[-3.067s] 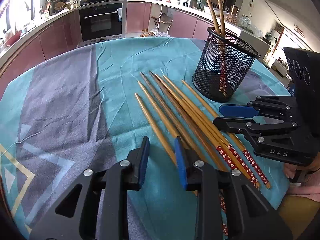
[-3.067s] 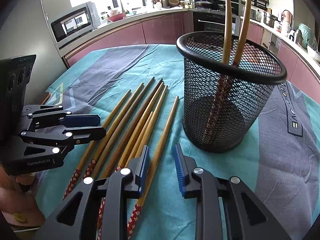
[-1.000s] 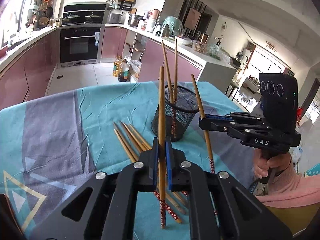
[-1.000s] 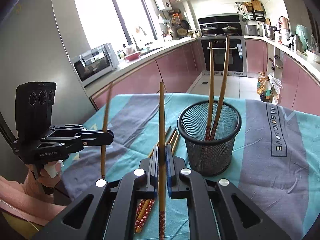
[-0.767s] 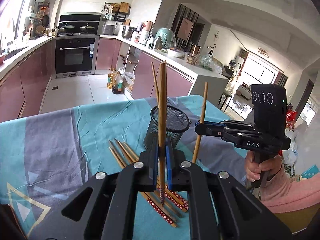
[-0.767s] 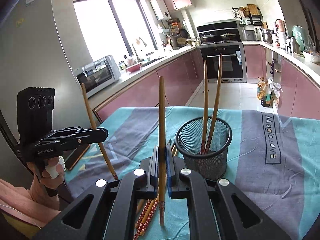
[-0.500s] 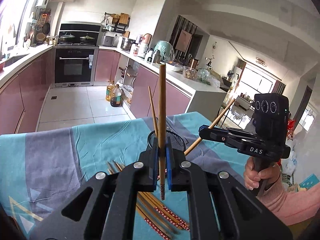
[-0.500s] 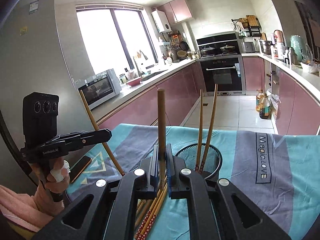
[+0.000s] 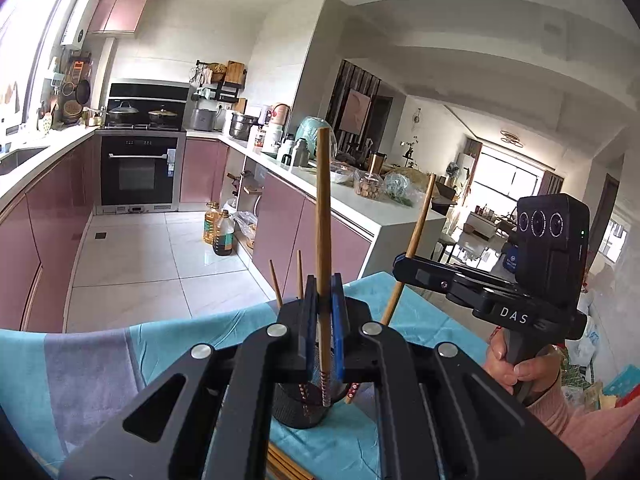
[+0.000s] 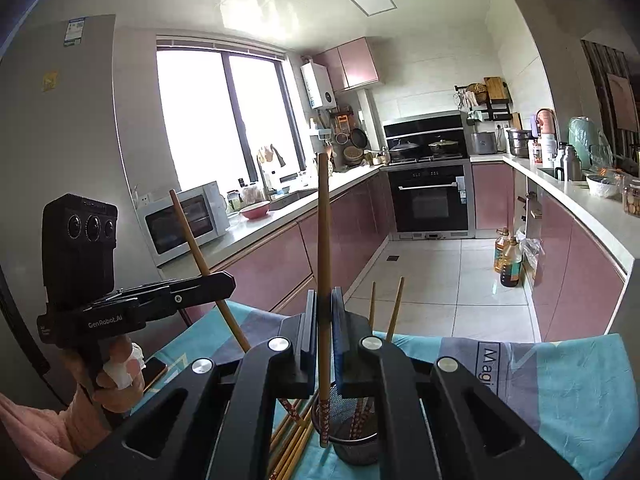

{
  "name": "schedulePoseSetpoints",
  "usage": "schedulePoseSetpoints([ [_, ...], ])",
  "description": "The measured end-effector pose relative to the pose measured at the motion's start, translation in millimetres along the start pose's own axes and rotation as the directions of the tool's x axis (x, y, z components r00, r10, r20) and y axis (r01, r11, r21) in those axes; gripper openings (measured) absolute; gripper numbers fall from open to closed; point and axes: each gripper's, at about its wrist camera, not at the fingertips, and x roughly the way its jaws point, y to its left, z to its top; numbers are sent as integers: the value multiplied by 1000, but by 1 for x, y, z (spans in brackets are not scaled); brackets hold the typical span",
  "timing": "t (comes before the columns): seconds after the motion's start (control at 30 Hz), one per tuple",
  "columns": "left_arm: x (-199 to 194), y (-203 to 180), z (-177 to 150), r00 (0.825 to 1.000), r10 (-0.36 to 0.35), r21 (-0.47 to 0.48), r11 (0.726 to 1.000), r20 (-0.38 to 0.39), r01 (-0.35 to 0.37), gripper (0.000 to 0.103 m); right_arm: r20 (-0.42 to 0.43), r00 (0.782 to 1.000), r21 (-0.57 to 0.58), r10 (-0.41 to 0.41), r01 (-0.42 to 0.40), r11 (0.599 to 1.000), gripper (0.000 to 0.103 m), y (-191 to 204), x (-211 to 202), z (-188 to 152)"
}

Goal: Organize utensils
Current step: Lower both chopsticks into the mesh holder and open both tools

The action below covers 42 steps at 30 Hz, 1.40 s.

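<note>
My left gripper (image 9: pixel 322 312) is shut on a wooden chopstick (image 9: pixel 322 216), held upright with its patterned tip over the black mesh holder (image 9: pixel 300 412). My right gripper (image 10: pixel 322 320) is shut on another chopstick (image 10: pixel 323 240), its tip just above the same holder (image 10: pixel 356 446). Two chopsticks (image 10: pixel 394 308) stand in the holder. Each gripper shows in the other's view: the right one (image 9: pixel 404 266) with its slanted chopstick, the left one (image 10: pixel 226 280) likewise. Several chopsticks (image 10: pixel 294 440) lie on the table left of the holder.
The table carries a teal and grey cloth (image 10: pixel 560 392). A phone (image 10: pixel 154 368) lies near its left edge. Kitchen counters, an oven (image 10: pixel 430 200) and oil bottles (image 10: pixel 506 260) stand beyond the table.
Both grippers have risen higher and tilted up, each still holding its chopstick. The holder now sits low in both views, right under the chopstick tips.
</note>
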Motion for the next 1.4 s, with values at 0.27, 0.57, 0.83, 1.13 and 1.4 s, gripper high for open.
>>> schedulePoseSetpoints([
  [0.27,28,-13,-5,998,50,43,998,-37,-49,7,-29,999,10,-33,33,999,6,-14,21,-3],
  [0.57,69,-2,-31,984,53,41,998,-172,-47,7,-162,985,9,-59,61,998,6,-23,51,-25],
  [0.83,90,14,-52,960,34,33,999,-278,-26,7,-306,951,13,-51,57,998,6,-28,78,-43],
  [1.13,114,26,-51,952,64,33,998,-299,-56,8,-323,944,60,-67,90,994,8,-39,94,-49],
  [1.4,121,30,-54,947,97,35,995,-305,-91,18,-314,947,72,-64,91,993,10,-40,93,-53],
])
